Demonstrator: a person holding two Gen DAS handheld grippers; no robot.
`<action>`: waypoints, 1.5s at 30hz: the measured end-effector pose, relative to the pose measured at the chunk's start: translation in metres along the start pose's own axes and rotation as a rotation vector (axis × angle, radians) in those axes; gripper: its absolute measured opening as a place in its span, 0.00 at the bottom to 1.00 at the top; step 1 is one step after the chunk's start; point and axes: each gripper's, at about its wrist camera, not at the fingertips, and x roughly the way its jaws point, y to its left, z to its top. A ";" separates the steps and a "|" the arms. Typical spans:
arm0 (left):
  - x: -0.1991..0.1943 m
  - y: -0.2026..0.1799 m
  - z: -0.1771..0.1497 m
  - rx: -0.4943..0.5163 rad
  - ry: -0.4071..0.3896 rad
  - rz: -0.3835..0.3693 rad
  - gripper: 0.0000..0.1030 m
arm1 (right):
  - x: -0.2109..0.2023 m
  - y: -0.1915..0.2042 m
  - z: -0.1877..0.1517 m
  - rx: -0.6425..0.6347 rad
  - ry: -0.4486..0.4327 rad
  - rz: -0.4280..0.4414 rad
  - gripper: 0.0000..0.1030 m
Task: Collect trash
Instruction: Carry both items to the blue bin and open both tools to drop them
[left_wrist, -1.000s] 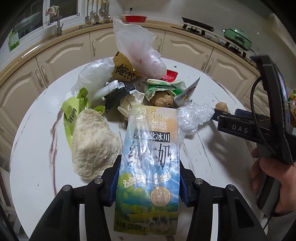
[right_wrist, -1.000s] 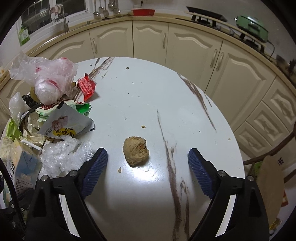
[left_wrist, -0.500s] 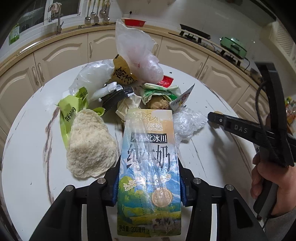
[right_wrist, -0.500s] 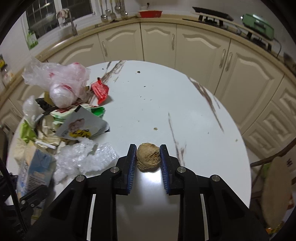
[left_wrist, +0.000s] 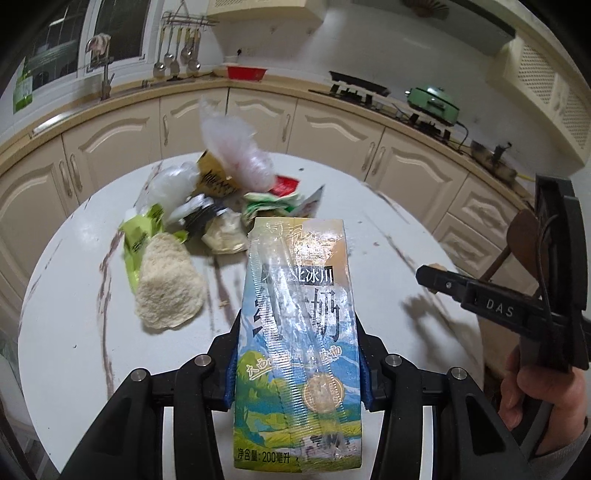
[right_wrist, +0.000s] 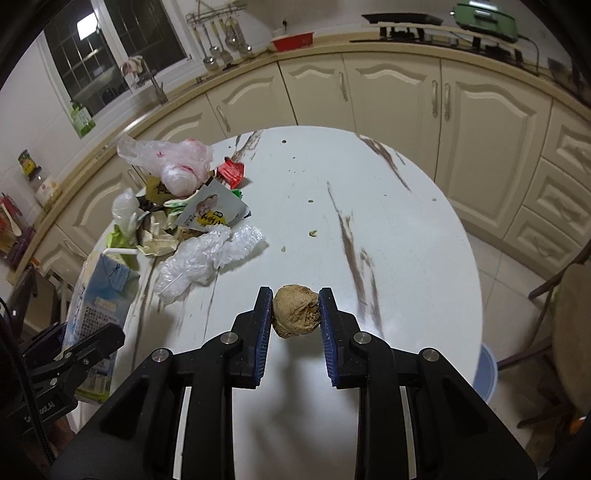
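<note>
Holding a milk carton (left_wrist: 297, 343) upright-tilted, the left tool (left_wrist: 297, 363) is clamped on its sides, above the near edge of the round white desk (left_wrist: 74, 325). Right tool (right_wrist: 295, 325): clamped on a brown crumpled lump (right_wrist: 295, 310), held over the near part of the desk. Trash pile toward the far left edge of the desk: clear plastic bag (right_wrist: 177, 162), red wrapper (right_wrist: 231, 171), grey snack pouch (right_wrist: 212, 212), crumpled clear film (right_wrist: 210, 258), green wrapper (left_wrist: 142, 236), pale crumbly slab (left_wrist: 168, 284).
</note>
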 end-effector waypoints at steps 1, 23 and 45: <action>-0.002 -0.008 0.001 0.011 -0.009 -0.002 0.43 | -0.007 -0.005 -0.002 0.006 -0.010 0.009 0.23; 0.198 -0.293 -0.024 0.349 0.358 -0.273 0.43 | -0.055 -0.287 -0.084 0.426 0.026 -0.201 0.23; 0.419 -0.406 -0.022 0.462 0.609 -0.098 0.58 | 0.038 -0.414 -0.160 0.760 0.177 -0.120 0.83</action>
